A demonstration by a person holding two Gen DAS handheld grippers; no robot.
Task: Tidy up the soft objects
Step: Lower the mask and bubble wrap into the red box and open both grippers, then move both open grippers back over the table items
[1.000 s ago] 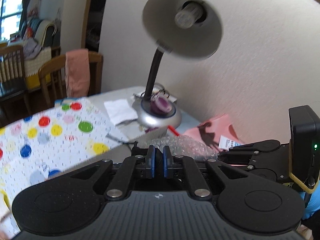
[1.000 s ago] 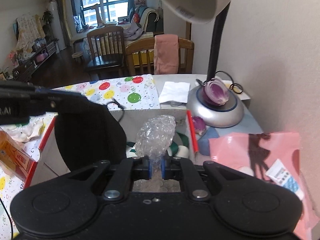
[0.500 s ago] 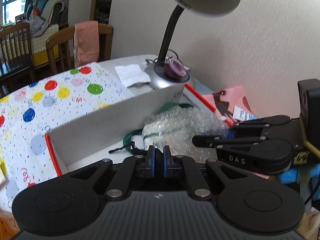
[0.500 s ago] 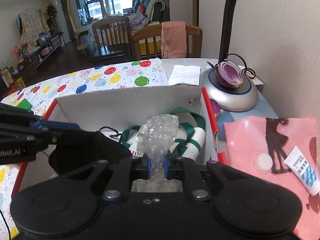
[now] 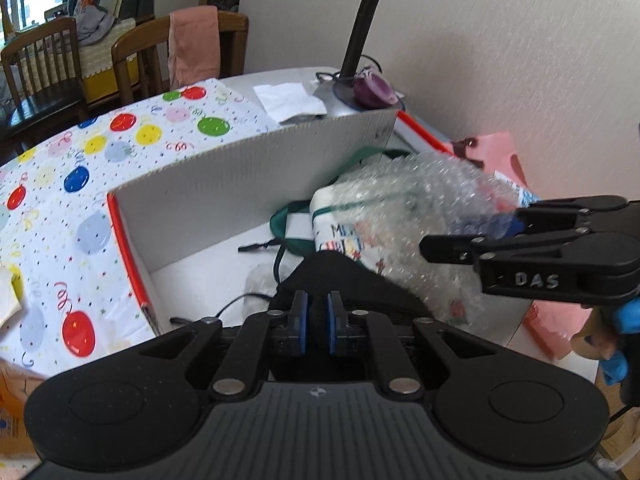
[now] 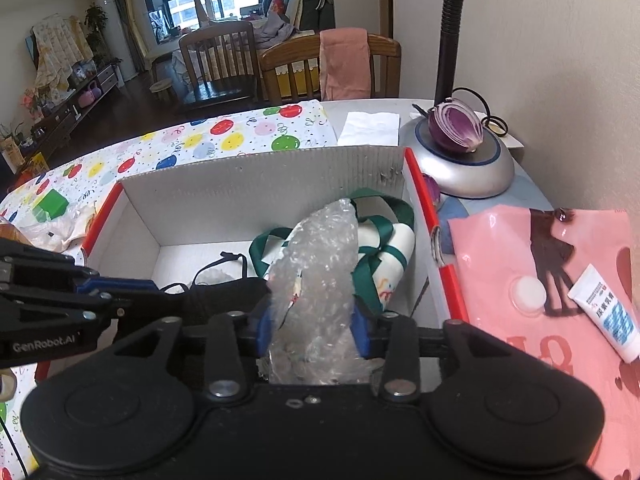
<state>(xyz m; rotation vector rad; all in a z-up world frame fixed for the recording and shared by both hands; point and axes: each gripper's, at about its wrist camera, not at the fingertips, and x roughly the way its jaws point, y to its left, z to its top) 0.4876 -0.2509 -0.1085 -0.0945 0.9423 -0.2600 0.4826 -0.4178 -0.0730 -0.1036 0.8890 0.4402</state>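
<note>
The bubble wrap (image 6: 320, 280) stands bunched up between the fingers of the right gripper (image 6: 314, 330), over the open cardboard box (image 6: 260, 184) with the red edges. Those fingers have just been opening; they now stand fairly wide and the wad has puffed out to fill the gap, so I'd judge it loosely cradled rather than pinched. It looks feather-light and springy, the sort of thing that swells back the moment pressure goes and may cling to the blue pads (image 6: 264, 328) instead of dropping cleanly. A pinch low on the crumpled middle would hold it best; the loose top would just fold over

The left gripper (image 5: 316, 328) has its fingers nearly together on a black cloth face mask (image 5: 344, 280), held just above the box floor. That is limp, thin fabric with thin ear loops (image 5: 260, 246) that trail and could snag on the box wall, so taking the body of it, as here, seems wiser than a loop

Already in the box, toward its right end, lies a rolled white bag with green straps (image 6: 384, 248), soft too, and the bubble wrap leans against it. A desk lamp base with half a red onion (image 6: 456, 132) on it sits on the worktop behind the box, and a pink sheet (image 6: 540, 264) with a small tube (image 6: 604, 316) lies to the right
</note>
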